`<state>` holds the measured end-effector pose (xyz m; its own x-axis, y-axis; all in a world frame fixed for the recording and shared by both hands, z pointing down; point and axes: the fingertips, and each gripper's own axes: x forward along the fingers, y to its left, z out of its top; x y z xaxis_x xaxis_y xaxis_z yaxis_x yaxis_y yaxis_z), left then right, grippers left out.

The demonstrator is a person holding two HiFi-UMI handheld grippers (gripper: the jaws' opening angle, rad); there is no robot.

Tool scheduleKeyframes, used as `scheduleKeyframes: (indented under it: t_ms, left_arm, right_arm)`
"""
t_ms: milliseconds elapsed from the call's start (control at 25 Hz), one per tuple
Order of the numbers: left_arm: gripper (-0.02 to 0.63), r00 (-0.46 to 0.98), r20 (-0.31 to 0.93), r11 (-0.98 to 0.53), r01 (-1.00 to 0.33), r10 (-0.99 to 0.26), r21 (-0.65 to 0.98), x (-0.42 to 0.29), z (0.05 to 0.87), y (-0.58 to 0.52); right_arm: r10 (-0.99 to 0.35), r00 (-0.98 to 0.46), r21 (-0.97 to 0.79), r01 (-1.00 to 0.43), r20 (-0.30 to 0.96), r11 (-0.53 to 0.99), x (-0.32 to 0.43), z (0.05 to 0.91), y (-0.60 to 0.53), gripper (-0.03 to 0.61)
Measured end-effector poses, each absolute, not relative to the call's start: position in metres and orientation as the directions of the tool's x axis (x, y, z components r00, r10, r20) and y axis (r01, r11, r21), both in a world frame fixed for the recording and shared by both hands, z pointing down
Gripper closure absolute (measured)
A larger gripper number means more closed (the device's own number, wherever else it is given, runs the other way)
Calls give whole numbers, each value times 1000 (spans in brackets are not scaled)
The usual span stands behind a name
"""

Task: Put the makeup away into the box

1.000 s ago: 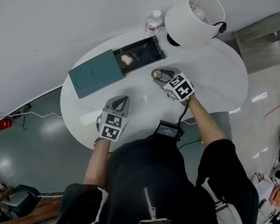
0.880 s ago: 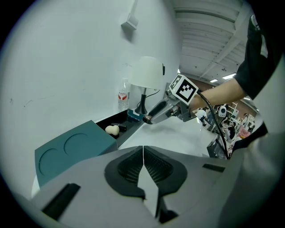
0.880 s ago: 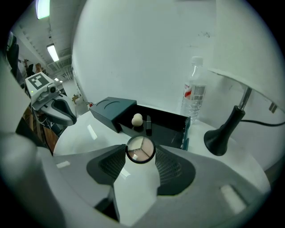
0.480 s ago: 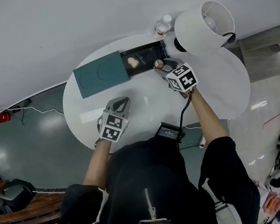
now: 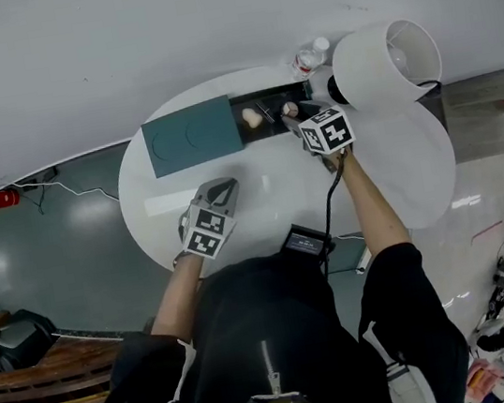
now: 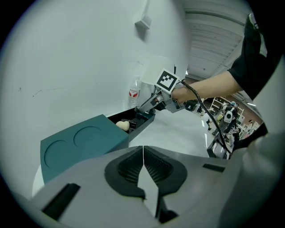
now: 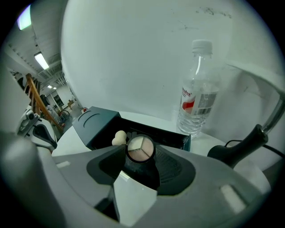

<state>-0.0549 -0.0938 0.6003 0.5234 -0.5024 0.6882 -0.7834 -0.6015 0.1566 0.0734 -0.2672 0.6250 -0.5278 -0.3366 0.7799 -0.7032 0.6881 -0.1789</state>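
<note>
**Head view**
- Box: the teal box (image 5: 192, 137) sits at the far side of the white table (image 5: 270, 198), with its dark open part at its right end.
- Sponge: a pale sponge (image 5: 251, 118) lies in the open part of the box.
- Right tongs: the right tongs (image 5: 296, 117) reach over the right end of the box's open part, gripping a round compact (image 5: 290, 109).
- Left tongs: the left tongs (image 5: 223, 189) are on the near side of the box, well apart from it, over bare table.
- Bottle, lamp: a water bottle (image 5: 310, 56) stands just behind the box's right end, and a white lamp (image 5: 385, 51) is to the right of the box.

**Left gripper view**
- Left tongs (image 6: 143, 151): pinched together, with nothing between them.
- Box (image 6: 84, 144): ahead and to the left, with the sponge (image 6: 123, 125) showing in its open part and the right tongs (image 6: 149, 106) at its far end.

**Right gripper view**
- Right tongs (image 7: 140, 153): clamped on the compact (image 7: 140, 148), whose three-shade pan faces the camera.
- Compact: in front of the box's (image 7: 95, 124) open part, just right of the sponge (image 7: 119, 137). I cannot tell whether it touches the box.
- Bottle (image 7: 198, 102): upright behind the box's right corner.
</note>
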Motion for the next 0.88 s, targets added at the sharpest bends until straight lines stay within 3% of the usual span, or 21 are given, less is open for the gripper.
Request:
scheduleKeyframes:
  t_ms: [880]
  left_arm:
    - [600,492,725,-554,-812,-482,183,-74,622,-102]
  right_arm:
    - [-144,-339,-164,-731,929,662,68,682,-297,370]
